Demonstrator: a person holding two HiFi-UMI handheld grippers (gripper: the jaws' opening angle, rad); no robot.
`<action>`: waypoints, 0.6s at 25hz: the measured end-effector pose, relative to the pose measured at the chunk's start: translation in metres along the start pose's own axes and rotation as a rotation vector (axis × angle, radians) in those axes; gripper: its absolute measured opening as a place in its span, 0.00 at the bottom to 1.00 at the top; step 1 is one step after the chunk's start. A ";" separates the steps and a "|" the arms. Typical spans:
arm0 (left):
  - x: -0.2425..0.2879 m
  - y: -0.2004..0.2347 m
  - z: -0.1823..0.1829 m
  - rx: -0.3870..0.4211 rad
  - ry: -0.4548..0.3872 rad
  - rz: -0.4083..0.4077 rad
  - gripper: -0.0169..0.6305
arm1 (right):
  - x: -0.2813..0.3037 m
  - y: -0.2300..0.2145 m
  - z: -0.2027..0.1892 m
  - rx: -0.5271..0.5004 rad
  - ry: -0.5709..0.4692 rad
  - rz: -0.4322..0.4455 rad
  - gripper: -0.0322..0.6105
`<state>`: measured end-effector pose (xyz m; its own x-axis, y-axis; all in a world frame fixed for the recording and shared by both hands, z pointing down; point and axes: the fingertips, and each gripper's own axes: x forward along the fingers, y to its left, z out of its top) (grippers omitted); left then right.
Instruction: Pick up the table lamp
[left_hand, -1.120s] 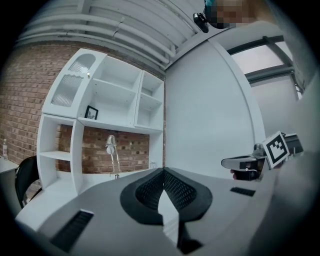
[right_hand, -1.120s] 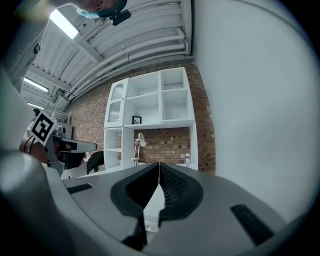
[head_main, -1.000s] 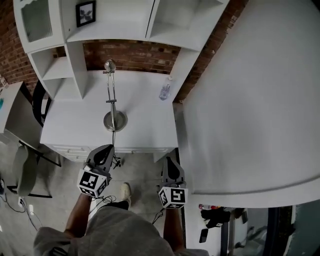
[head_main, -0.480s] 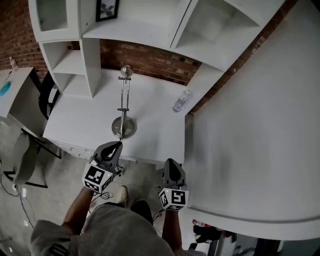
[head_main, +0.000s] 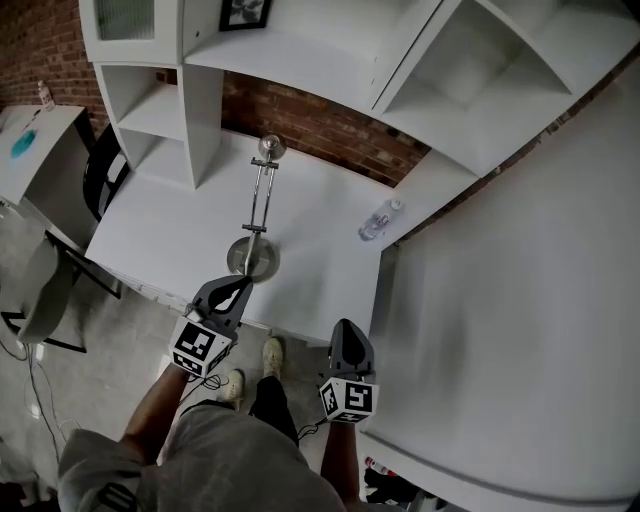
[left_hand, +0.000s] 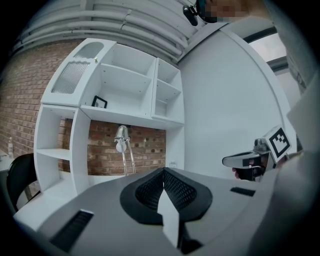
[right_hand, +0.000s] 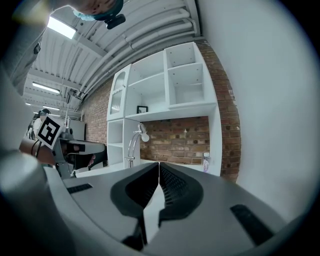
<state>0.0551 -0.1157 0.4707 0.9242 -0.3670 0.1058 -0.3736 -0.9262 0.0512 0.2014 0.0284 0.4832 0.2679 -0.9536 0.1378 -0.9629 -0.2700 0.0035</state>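
I see the table lamp (head_main: 252, 256) standing upright near the white surface's (head_main: 160, 235) front edge, its stem vertical, with a brick wall (head_main: 320, 125) behind. My left hand-held gripper (head_main: 236, 287) and right hand-held gripper (head_main: 344, 327) are closed and empty.

A white desk (head_main: 170, 225) carries a table lamp (head_main: 253, 257) and a bottle (head_main: 378, 220).

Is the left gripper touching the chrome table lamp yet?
Apart. Its own view shows the left gripper shut, empty, the chrome table lamp standing well beyond.

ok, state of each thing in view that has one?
Chrome table lamp: upright on the white desk, not held.
Clear plastic bottle: upright, by the brick wall.
Left gripper: shut, empty.
Right gripper: shut, empty.
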 end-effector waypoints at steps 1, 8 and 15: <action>0.005 0.003 -0.001 0.001 0.001 0.014 0.03 | 0.007 -0.004 0.000 -0.002 0.001 0.011 0.09; 0.035 0.013 -0.005 -0.006 0.015 0.094 0.03 | 0.060 -0.017 0.004 -0.007 0.018 0.121 0.09; 0.051 0.029 -0.021 -0.034 0.047 0.161 0.03 | 0.097 -0.010 -0.008 -0.014 0.046 0.235 0.09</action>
<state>0.0901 -0.1592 0.4981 0.8478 -0.5051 0.1616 -0.5197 -0.8520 0.0632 0.2368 -0.0607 0.5043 0.0350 -0.9828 0.1816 -0.9990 -0.0393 -0.0201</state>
